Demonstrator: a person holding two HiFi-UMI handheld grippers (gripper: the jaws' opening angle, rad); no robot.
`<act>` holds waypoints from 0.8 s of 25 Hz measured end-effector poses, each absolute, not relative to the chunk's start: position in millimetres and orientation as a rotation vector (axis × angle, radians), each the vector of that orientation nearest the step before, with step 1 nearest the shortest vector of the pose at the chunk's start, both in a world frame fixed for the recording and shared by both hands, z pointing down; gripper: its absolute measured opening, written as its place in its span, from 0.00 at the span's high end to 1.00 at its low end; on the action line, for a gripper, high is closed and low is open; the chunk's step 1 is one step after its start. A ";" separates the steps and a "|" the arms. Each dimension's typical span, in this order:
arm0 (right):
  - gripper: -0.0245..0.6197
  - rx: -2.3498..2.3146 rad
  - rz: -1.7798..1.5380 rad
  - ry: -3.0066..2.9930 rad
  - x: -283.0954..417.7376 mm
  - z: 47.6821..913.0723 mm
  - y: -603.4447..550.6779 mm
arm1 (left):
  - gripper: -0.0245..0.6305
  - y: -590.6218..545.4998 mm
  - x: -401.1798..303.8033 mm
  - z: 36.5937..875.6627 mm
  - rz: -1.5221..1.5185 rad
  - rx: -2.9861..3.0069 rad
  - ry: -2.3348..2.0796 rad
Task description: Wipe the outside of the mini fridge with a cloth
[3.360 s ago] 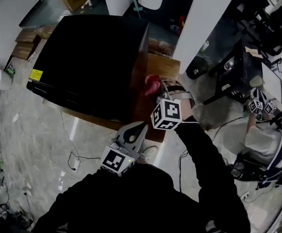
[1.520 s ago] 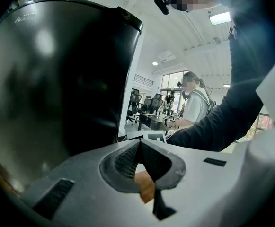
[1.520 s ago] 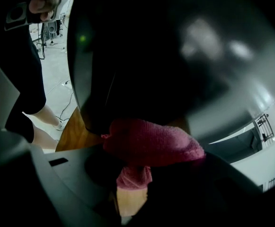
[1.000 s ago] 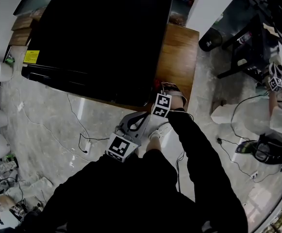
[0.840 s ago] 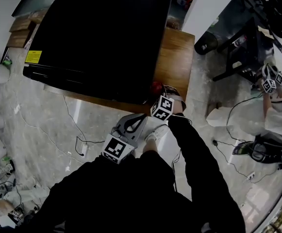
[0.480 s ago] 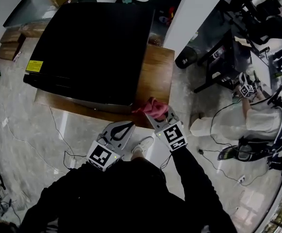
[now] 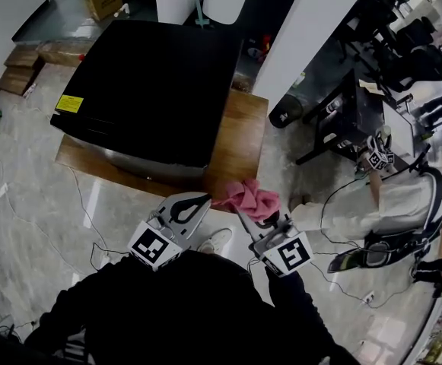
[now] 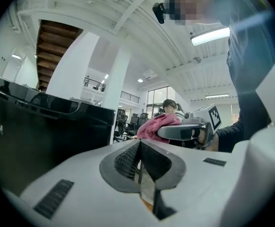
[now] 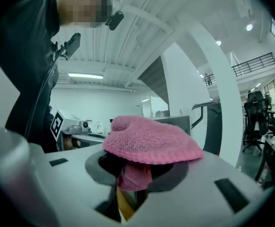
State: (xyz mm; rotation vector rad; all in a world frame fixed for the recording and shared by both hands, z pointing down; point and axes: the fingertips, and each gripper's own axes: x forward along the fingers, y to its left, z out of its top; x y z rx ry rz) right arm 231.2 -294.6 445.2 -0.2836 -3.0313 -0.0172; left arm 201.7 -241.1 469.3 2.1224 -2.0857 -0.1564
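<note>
Here's the mini fridge (image 7: 148, 86): a glossy black box with a yellow sticker (image 7: 70, 103) at its far left corner. In the left gripper view its dark side (image 8: 33, 136) carries white lettering. It sits on a wooden stand (image 7: 240, 139), with bare wood showing to the fridge's right.

The right gripper (image 7: 245, 213) is just off the fridge's near right corner, clear of it. Its jaws are clamped tight on the cloth (image 7: 248, 197), a pink knitted piece. In the right gripper view (image 9: 135, 174) a fold is pinched between the jaws and the rest of the cloth (image 9: 149, 143) flops over the top like a cap.

The left gripper (image 7: 203, 198) is beside it, in front of the fridge's near edge. Its jaws are pressed together with nothing between them (image 8: 139, 148).
</note>
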 end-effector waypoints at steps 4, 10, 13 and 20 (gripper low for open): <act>0.77 -0.307 -0.018 -3.048 235.3 427.8 -286.3 | 0.96 -237.8 207.3 451.1 -0.151 2.144 -2.088; 0.77 -0.332 0.013 -3.034 239.3 437.2 -286.3 | 0.96 -247.0 212.9 448.1 -0.136 2.143 -2.090; 0.77 -0.342 0.003 -3.030 238.0 440.5 -283.9 | 0.96 -249.0 212.4 448.8 -0.135 2.143 -2.089; 0.77 -0.325 0.006 -3.046 245.5 431.0 -295.9 | 0.96 -256.1 221.2 442.1 -0.109 2.163 -2.120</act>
